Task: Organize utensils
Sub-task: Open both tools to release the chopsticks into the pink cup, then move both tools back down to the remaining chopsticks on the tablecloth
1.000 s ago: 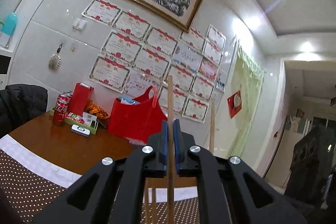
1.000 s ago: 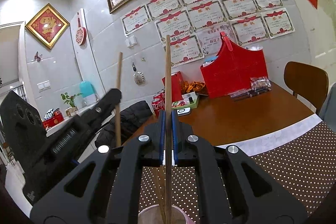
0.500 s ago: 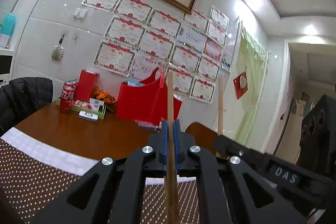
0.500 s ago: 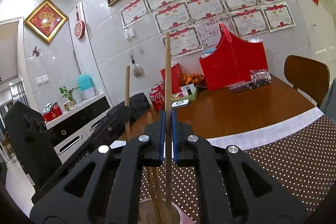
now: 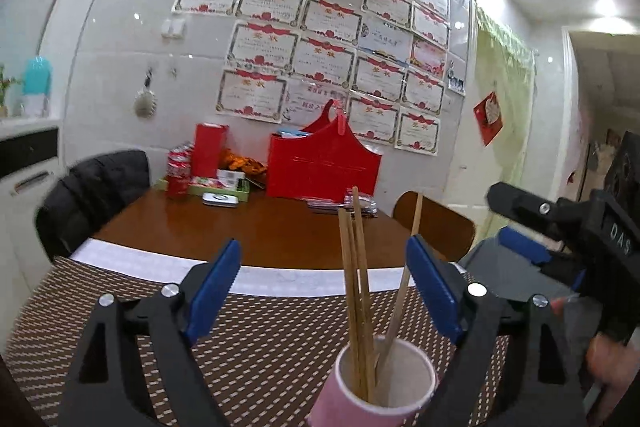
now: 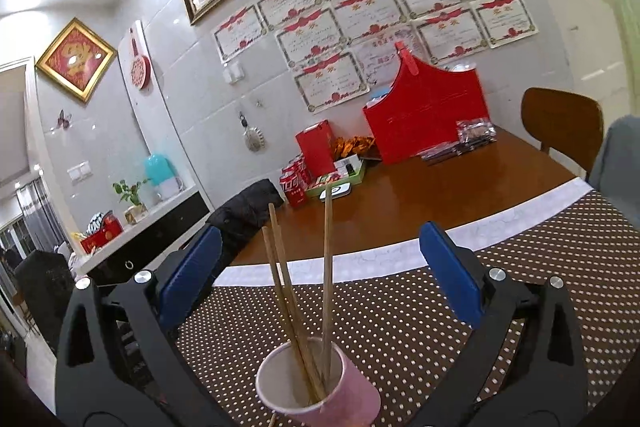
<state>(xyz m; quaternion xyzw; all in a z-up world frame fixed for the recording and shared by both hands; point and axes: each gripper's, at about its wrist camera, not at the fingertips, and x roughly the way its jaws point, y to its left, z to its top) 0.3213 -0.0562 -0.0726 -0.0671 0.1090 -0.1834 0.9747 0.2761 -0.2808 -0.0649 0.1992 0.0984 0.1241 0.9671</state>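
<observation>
Standing wide apart, the blue-padded jaws of the left gripper (image 5: 324, 287) have just been opening; nothing is pinched, though the thin wooden chopsticks (image 5: 356, 291) rise through the gap w/o touching either pad. Same on the right gripper (image 6: 320, 275): jaws just opened to full spread, sticks between them but free.

Key relation: the chopsticks sit in the pink paper cup w/ white inside (image 5: 380, 383), which is just below and in front of both sets of fingers, roughly centred in each wrist view. Long axis of the sticks is near upright, leaning a little. In the left view, two stand close together and one slants off to the right, resting on the rim. In the right view the pair leans left and the single one stands nearly straight. Neither hand is clearly nearer; both hover at the cup from opposite sides, the right gripper's black body showing at the right edge of the left view.

Pose: both grippers point roughly level, tipped slightly down, fingers spread side to side across the cup mouth.

Outward: cup stands on a brown white-dotted placemat (image 6: 400, 311) on the brown wooden table (image 6: 440, 187). Far end, well apart, holds a red gift bag (image 5: 320, 163).

Judgement: release looks done; next move prob. calls for backing straight off w/o knocking the sticks or tipping the light cup.
</observation>
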